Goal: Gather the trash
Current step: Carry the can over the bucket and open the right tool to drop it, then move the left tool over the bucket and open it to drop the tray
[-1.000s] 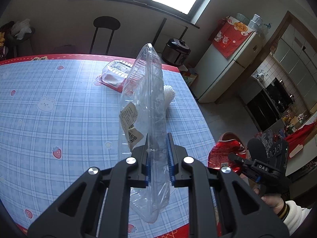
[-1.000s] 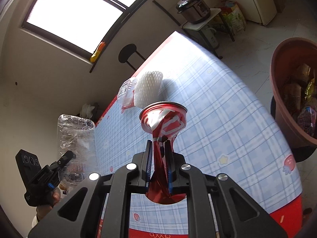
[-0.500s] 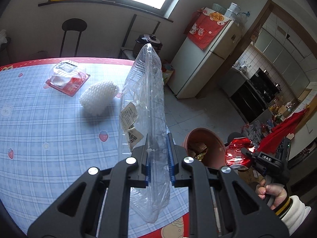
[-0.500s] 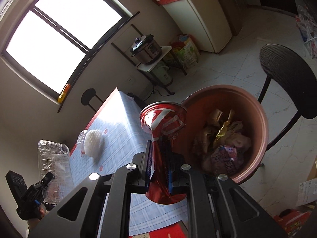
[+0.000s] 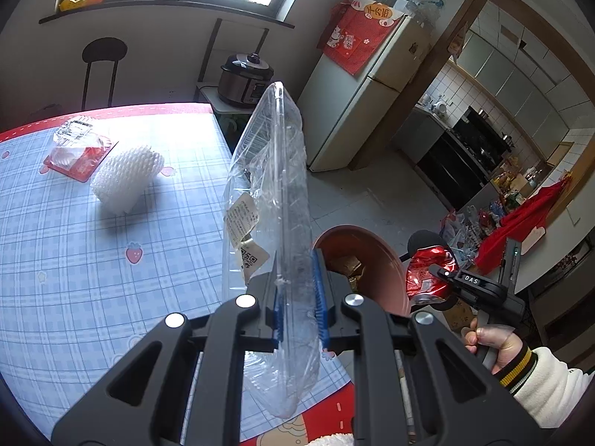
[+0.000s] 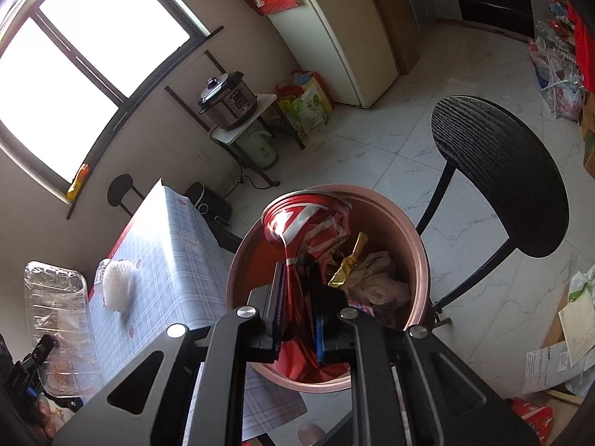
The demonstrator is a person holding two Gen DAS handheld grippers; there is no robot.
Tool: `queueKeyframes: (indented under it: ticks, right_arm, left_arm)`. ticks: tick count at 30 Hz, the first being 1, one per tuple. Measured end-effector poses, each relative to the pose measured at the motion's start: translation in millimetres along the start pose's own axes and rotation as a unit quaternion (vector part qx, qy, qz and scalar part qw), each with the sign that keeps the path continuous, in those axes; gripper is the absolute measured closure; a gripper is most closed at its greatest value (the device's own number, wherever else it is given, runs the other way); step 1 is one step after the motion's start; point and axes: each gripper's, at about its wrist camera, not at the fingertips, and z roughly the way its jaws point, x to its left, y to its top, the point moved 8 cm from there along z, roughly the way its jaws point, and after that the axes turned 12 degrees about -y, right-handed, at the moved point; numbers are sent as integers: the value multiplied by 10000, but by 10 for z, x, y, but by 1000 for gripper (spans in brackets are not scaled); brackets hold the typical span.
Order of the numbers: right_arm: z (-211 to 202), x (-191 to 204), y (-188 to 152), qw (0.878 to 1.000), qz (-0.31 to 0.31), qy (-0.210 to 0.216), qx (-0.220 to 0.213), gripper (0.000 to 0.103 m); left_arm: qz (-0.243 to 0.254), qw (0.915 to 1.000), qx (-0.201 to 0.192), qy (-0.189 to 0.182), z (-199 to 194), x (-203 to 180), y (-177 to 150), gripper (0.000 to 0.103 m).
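We hold two pieces of trash and neither is dropped yet. Our right gripper (image 6: 297, 308) is clamped on a crushed red-and-white drink can (image 6: 305, 230), and straight ahead of its fingers, directly under the can, sits the round reddish-brown plastic bin (image 6: 416, 245) on the floor, already holding a heap of wrappers. We judge the can is ready to be let go. Our left gripper (image 5: 297, 297) is pinched tight on a clear, flattened plastic clamshell container (image 5: 271, 186) with a paper label, standing up on edge beyond its fingers. From this gripper the bin lies just ahead and to the right, past the table edge, so this piece has a short way to go.

Left behind on the blue checked tablecloth (image 5: 74, 260), ahead and to the left of the left gripper, are two more items: a white foam fruit net (image 5: 126, 174) and, touching it on its far side, a small clear plastic pack on a red card (image 5: 78, 148).

The count: two grippers, two held items, two items on the table, one bin. We judge roughly half the visible collecting remains.
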Motion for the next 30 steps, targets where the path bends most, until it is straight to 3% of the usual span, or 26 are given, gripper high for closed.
queueKeyframes:
  ticks: [10, 15, 17, 22, 27, 30]
  right_arm:
    - [153, -33, 114, 9997, -16, -248, -24, 87]
    - [102, -32, 144, 9997, 9, -253, -75, 61]
    - [47, -24, 143, 9995, -51, -284, -124, 35]
    - [-121, 54, 95, 9981, -462, -339, -227, 7]
    - [-286, 150, 16, 9897, -1184, -695, -393, 6]
    - [-396, 149, 13, 9887, -1231, -713, -471, 6]
  left_arm:
    - [104, 9997, 194, 85, 90, -12, -23, 85]
    - [194, 9994, 276, 4, 147, -68, -28, 85]
    - [229, 9992, 322, -49, 186, -84, -28, 85]
    - [354, 9979, 486, -232, 345, -187, -36, 85]
    - [458, 9960, 637, -420, 537, -321, -54, 85]
    - [518, 9945, 751, -515, 668, -405, -83, 85]
